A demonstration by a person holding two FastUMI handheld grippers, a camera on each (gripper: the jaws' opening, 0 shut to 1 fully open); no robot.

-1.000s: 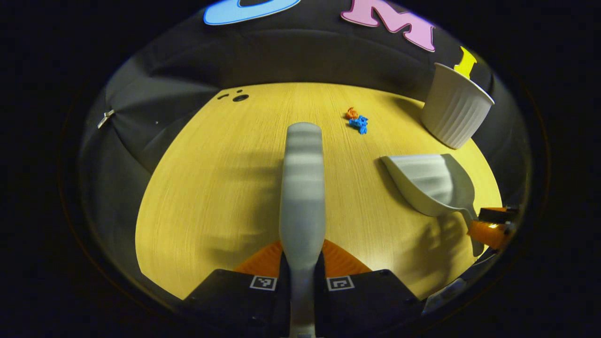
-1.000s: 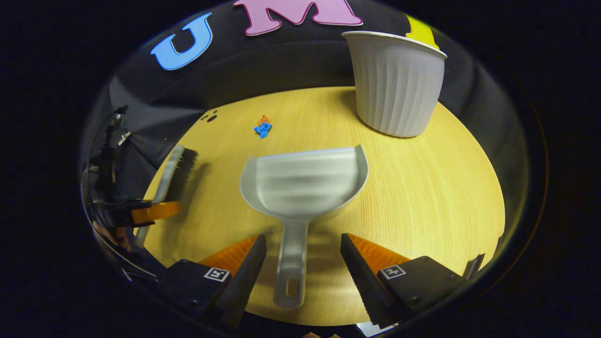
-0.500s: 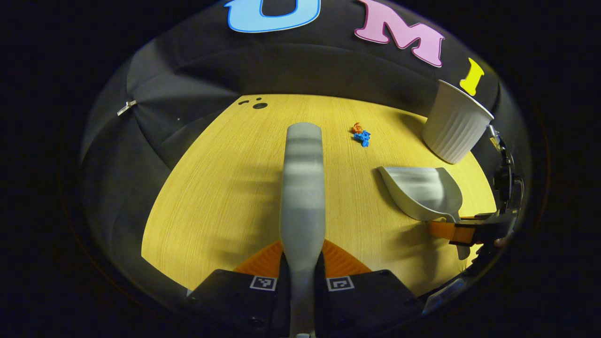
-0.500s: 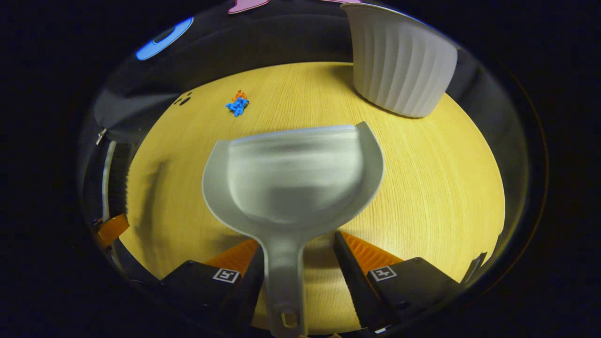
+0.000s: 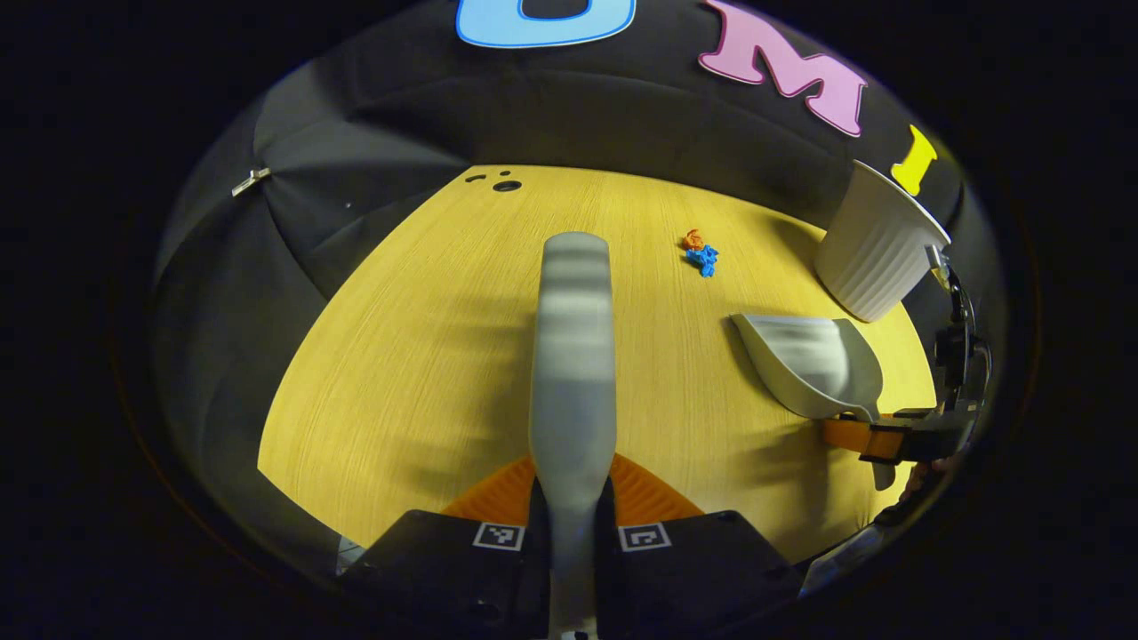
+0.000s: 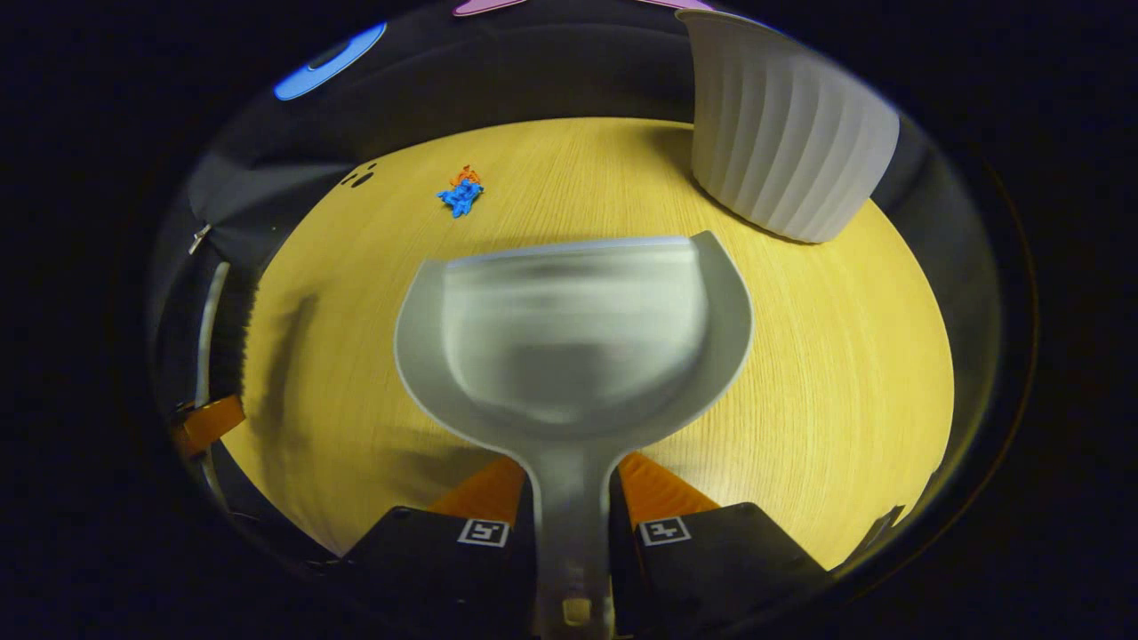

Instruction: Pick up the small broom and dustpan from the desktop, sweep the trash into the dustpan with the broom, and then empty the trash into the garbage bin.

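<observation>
Now, with my left gripper point(image 5: 572, 498) jaws clamped on the broom point(image 5: 573, 356) and my right gripper point(image 6: 573, 507) jaws on the dustpan point(image 6: 569, 347), I worry a hard stroke flicks the light trash point(image 5: 701, 253), upper right, off the counter point(image 5: 427, 338).

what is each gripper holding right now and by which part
The left gripper is shut on the broom, at its handle. The right gripper is shut on the dustpan, at its handle.

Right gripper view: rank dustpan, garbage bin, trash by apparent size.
1. dustpan, largest, though it sits nearest the camera, which inflates it
2. garbage bin, top partly cut off
3. trash, clearly smallest
</observation>
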